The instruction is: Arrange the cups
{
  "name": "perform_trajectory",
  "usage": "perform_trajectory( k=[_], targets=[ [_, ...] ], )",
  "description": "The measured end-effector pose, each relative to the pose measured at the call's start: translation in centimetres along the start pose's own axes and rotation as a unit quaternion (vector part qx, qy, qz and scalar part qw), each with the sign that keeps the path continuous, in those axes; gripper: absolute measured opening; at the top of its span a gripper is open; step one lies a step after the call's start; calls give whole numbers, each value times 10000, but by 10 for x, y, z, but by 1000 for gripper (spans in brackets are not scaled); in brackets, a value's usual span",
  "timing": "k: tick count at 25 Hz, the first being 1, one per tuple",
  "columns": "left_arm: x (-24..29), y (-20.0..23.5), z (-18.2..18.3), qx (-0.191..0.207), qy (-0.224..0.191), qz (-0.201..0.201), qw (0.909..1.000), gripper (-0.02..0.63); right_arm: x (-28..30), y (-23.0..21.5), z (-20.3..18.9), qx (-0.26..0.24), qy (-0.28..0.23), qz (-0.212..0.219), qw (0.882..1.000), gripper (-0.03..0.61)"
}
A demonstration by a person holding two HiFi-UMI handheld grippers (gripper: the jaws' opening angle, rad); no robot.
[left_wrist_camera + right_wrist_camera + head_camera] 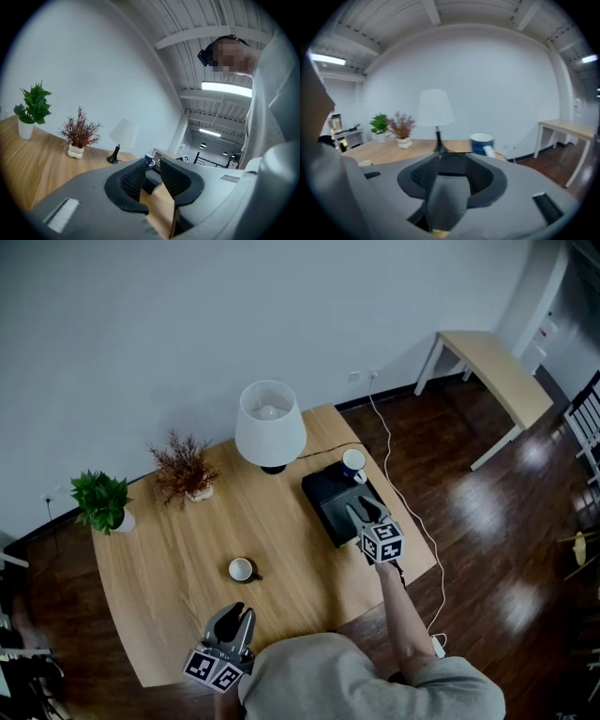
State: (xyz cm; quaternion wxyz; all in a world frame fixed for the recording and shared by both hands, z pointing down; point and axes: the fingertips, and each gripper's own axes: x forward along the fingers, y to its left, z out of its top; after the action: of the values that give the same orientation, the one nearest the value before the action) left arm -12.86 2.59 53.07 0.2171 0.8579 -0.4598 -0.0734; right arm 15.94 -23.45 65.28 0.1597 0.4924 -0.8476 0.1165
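– Wooden table (169, 549), 2 cups: where are they?
– 1 blue cup (353, 463) stands on the far corner of the black box (330, 502), near the lamp (270, 424). 1 white cup (241, 569) sits on bare wood near the table's middle, well apart from the blue one.
– And the right gripper (364, 509)?
– Over the box, just short of the blue cup, jaws wide apart, nothing between them.
– The left gripper (236, 611)?
– Above the table's near edge, jaws parted by a narrower gap, empty too.

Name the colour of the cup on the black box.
The cup is blue; best in right gripper view.
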Motion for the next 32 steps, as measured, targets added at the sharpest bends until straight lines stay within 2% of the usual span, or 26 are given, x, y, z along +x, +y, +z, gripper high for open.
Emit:
perform_trajectory(
  k=[2,4,5,7,9,14,20,22,24,27,30,32],
  targets=[
    [4,5,4,-80,-97,19,9999,84,-4,88,-13,-459,135,1024,9936,167],
    [-2,11,10,-85,-163,126,9998,84,-2,184,-49,-875,532,2004,9743,167],
    [-6,13,12,-86,-204,181,9996,84,0,224,-70,-1039,763,2360,9632,169],
    [-13,15,14,-107,-286,259,9992,84,2,279,-103,-1237,1208,2776,9450,176],
    [-21,16,13,-157,-349,330,9987,84,7,309,-124,-1397,1550,2892,9343,207],
    [-42,24,11,-312,-518,490,9970,84,36,340,-148,-2168,2007,2666,9174,203],
    [-55,30,9,-452,-666,564,9952,84,56,352,-160,-2630,2510,2614,8942,69],
    [-56,33,10,-508,-713,579,9945,84,58,353,-159,-2555,2588,2650,8930,77],
    [-59,34,10,-531,-724,600,9941,84,57,356,-155,-2329,2540,2741,8978,77],
    [-60,35,8,-611,-729,578,9938,84,53,348,-139,-1682,2247,2802,9180,78],
    [-56,35,5,-709,-720,508,9936,84,50,315,-132,-920,2130,2652,9359,80],
    [-48,35,4,-737,-684,406,9941,84,49,288,-130,-733,2080,2445,9442,80]
  ],
)
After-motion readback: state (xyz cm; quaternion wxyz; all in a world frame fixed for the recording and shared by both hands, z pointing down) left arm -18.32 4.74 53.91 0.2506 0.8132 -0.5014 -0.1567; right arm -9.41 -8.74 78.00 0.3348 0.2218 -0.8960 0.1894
